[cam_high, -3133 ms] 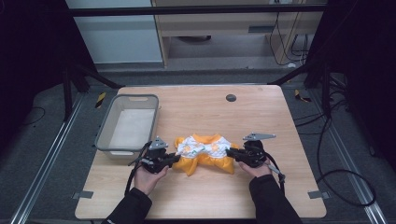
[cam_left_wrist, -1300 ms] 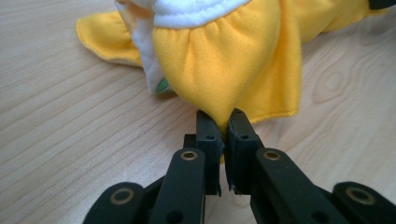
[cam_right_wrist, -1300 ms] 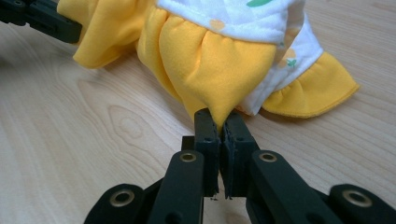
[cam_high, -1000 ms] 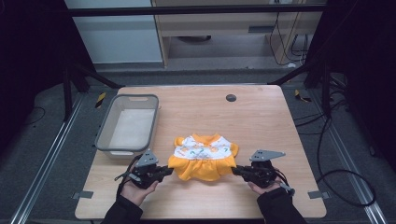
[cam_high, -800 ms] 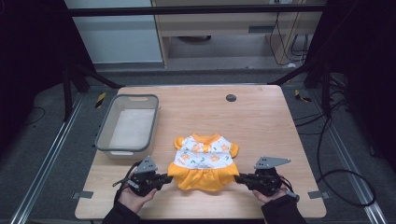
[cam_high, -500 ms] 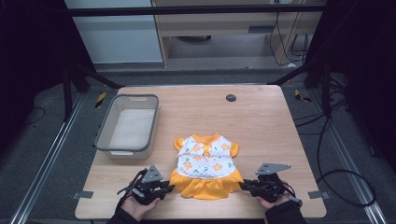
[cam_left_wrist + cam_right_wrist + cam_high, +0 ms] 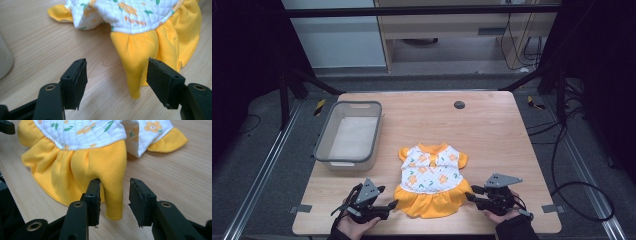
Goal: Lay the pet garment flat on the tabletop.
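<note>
And there it is, both corners let go: the small white floral dress with the orange skirt (image 7: pixel 432 181), crumpled 3 seconds ago, now lies spread flat at the wooden table's (image 7: pixel 492 130) near edge, left gripper (image 7: pixel 388 205) and right gripper (image 7: pixel 471 194) both spread, hem corners loose between their jaws.

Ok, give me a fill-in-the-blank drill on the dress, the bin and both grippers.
1. The dress has a skirt coloured ____.
2. The grey bin lies to the ____ of the dress in the high view.
3. Both the left gripper and the right gripper have their jaws ____.
4. The dress lies flat on the ____.

Missing words: yellow; left; open; table
</note>
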The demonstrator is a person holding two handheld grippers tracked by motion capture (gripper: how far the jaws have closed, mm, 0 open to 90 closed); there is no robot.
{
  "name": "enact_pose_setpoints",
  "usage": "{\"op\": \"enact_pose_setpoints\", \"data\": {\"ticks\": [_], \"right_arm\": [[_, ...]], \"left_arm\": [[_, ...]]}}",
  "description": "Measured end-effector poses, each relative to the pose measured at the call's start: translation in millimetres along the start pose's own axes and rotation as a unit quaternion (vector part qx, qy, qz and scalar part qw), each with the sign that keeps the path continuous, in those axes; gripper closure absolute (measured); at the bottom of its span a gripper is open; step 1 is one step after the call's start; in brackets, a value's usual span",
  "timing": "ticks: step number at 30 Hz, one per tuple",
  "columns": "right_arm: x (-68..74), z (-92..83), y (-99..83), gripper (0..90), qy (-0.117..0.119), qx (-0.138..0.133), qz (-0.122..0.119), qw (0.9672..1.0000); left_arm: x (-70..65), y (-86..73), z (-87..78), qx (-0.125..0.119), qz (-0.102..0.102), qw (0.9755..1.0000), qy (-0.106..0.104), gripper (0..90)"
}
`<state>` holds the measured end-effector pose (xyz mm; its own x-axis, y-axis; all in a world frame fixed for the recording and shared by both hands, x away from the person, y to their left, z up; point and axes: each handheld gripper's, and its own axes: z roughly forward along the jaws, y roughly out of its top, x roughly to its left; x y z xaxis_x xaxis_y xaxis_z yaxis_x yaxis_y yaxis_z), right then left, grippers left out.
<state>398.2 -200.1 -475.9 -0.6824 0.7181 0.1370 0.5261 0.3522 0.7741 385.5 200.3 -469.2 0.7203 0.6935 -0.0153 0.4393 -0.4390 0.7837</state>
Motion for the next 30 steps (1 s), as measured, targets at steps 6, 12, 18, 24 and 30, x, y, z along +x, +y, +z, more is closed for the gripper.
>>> {"op": "enact_pose_setpoints", "data": {"ticks": [6,12,18,24,30], "right_arm": [[-3.4,-2.5,0.8,50.6,-0.011,-0.024,-0.002,0.9997],[-8.7,-8.6,6.2,44.5,-0.022,-0.055,0.005,0.9983],[-13.6,-12.1,14.2,43.1,-0.026,-0.073,0.009,0.9970],[-22.0,-11.9,32.9,41.2,-0.037,-0.098,0.009,0.9945],[-39.2,-0.6,56.2,41.7,-0.050,-0.109,0.017,0.9926]], "left_arm": [[8.0,5.7,-4.9,-0.028,-0.006,0.9996,0.007,34.8],[18.7,18.0,-9.7,-0.055,-0.008,0.9981,0.028,41.7],[32.6,30.6,-8.5,-0.066,-0.023,0.9970,0.033,42.9],[46.5,51.3,-7.8,-0.083,-0.031,0.9954,0.037,42.7],[58.0,75.0,3.1,-0.090,-0.035,0.9944,0.043,42.8]]}}
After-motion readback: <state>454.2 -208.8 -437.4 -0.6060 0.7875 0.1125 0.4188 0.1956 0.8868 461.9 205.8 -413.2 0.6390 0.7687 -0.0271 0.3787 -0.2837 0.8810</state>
